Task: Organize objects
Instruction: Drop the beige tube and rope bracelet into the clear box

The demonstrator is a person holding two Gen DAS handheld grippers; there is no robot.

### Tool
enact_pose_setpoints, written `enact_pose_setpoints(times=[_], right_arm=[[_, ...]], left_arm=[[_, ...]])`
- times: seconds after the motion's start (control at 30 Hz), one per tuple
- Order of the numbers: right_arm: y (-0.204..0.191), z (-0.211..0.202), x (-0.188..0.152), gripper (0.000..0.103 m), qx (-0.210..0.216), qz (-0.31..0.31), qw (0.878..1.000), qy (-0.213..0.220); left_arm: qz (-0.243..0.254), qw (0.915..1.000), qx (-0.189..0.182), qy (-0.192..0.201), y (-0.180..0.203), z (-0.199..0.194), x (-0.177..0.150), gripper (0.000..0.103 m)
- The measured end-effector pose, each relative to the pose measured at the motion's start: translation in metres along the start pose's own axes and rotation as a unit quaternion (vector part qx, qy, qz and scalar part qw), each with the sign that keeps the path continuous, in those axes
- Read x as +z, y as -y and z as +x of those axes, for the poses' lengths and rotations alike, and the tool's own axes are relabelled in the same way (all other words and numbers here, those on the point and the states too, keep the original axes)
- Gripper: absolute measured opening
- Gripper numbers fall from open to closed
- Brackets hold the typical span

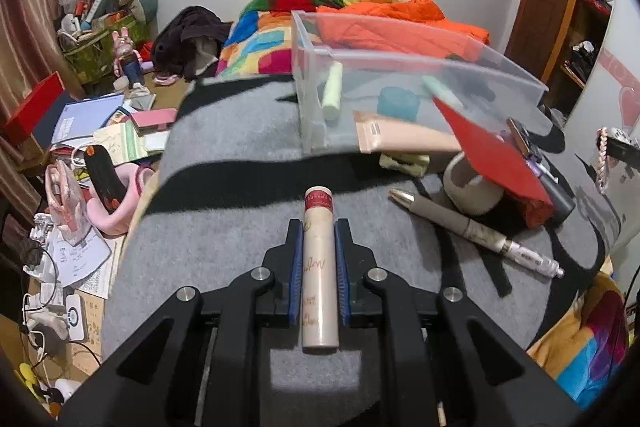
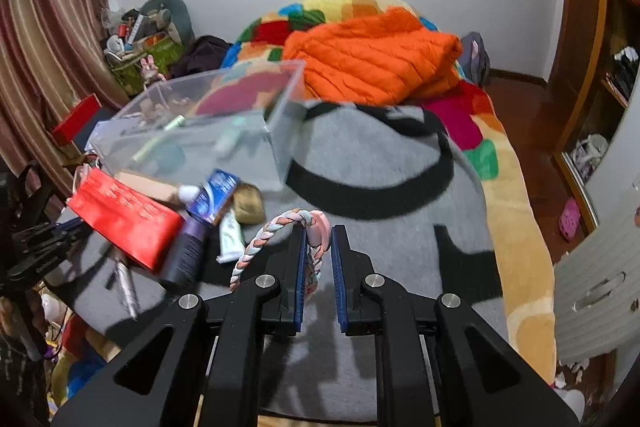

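The left claw (image 1: 318, 227) pinches a cream cosmetic tube (image 1: 319, 267) with a dark red band near its far end; the blue pads press on both its sides, and the tube runs lengthwise between the fingers, sticking out past their tips, above the grey blanket (image 1: 224, 227) with black markings.

The right claw (image 2: 319, 233) is pressed together on a braided pastel headband (image 2: 276, 231). The band's pink end sits between the pads, and its arc curves out to the left of the fingers, above the same blanket.

A clear plastic bin (image 1: 400, 83) stands on the blanket farther back. Inside it lie a pale green stick (image 1: 333, 91), leaning by the left wall, a teal round object (image 1: 398, 103) and a second pale green tube (image 1: 440, 89).

In front of the bin lies a heap of loose things: a beige squeeze tube (image 1: 404, 137), a red paper envelope (image 1: 492, 155) propped over a white ring of tape (image 1: 472, 187), and a dark cylindrical bottle (image 1: 560, 199) at the envelope's right. A grey pen (image 1: 472, 231) lies apart from the heap, slanting toward the lower right.

Behind the blanket, an orange quilted jacket (image 2: 376, 55) lies on a multicoloured bedspread (image 2: 488, 155).
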State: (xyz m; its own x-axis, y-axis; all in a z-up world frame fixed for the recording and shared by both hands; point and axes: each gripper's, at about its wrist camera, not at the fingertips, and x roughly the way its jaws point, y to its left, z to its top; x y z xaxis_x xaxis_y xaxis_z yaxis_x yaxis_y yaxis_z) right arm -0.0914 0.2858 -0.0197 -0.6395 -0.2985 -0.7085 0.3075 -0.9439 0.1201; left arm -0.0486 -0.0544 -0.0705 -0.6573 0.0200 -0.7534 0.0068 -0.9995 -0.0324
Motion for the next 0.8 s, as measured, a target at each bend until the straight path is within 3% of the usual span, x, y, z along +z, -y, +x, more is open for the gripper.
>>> enact_pose_setpoints(times=[0.43,0.6,0.8], right_arm=[[-0.032,-0.001,0.071,0.011,0.027,-0.018,0.997,0.072],[-0.048,0.011,0.1,0.011,0.033,-0.029,0.996,0.084],[-0.069,0.05,0.119,0.011,0.024,-0.055,0.997,0.057]], left_arm=[[-0.007,0.9938,-0.019,0.109,-0.004,-0.058,0.078,0.015],[-0.001,0.9933,-0.032,0.112,0.004,-0.048,0.11,0.015],[0.003,0.9948,-0.049,0.089,0.015,-0.018,0.133,0.015]])
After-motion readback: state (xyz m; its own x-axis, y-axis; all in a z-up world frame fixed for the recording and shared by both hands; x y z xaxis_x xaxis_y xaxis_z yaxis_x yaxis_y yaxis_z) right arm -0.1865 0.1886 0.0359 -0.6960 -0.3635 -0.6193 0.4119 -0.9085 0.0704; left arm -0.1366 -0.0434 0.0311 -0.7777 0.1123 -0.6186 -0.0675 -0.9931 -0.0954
